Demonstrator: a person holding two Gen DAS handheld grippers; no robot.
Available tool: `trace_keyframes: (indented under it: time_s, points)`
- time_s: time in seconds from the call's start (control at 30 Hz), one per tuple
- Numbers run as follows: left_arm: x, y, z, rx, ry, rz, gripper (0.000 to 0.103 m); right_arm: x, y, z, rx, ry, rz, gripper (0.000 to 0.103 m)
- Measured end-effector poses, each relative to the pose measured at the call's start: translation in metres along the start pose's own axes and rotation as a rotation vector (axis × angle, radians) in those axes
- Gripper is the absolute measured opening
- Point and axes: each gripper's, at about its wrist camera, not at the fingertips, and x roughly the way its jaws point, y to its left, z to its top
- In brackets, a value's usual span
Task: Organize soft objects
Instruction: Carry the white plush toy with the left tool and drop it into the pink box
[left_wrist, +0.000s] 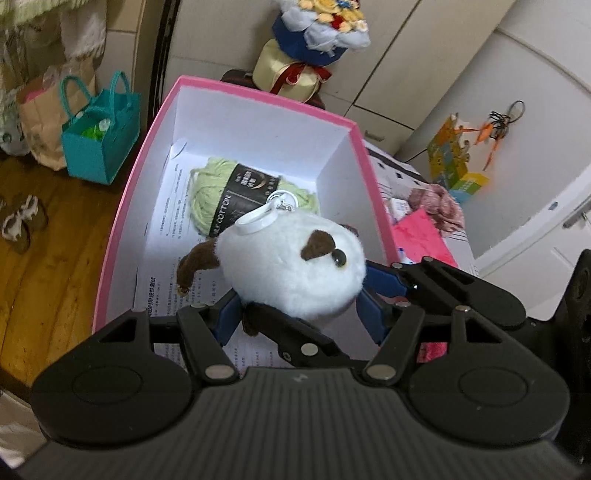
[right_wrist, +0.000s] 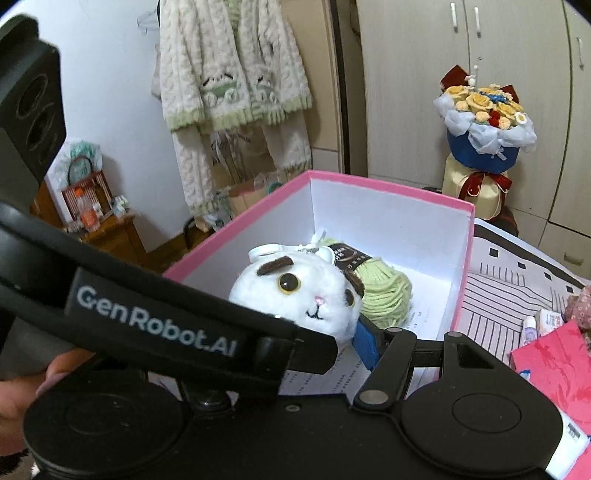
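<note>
The left tongs (left_wrist: 295, 314) pinch the plush (left_wrist: 291, 266) over the pink box (left_wrist: 122, 229), and the right tongs (right_wrist: 332, 332) clamp it too, arms crossed. If either lets go early, I'd guess the toy tips onto the rim. The yarn (left_wrist: 207, 199) crowds the far end; a pink cloth (left_wrist: 421, 240) lies right.

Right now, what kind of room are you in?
Most likely a bedroom at home. A fluffy robe hangs on the wall, tall wardrobe doors stand behind, and the pink box sits on what looks like a striped bedsheet. The floor is wood.
</note>
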Motion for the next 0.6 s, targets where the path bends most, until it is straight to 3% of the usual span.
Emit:
trace_keyframes:
  time_s: [0.33,0.4,0.6]
  points:
    - [0.018,0.017,0.002,-0.057,0.036,-0.007,0.064,0.018,0.004,0.005,-0.042,0.098,-0.035,0.073]
    - [0.017,0.017,0.000,-0.053,0.016,0.008,0.067,0.020,0.003,0.004,-0.034,0.109,-0.044,0.074]
    - [-0.007,-0.004,-0.012,0.101,-0.112,0.129,0.077,0.014,0.011,0.002,-0.049,0.114,-0.076,0.083]
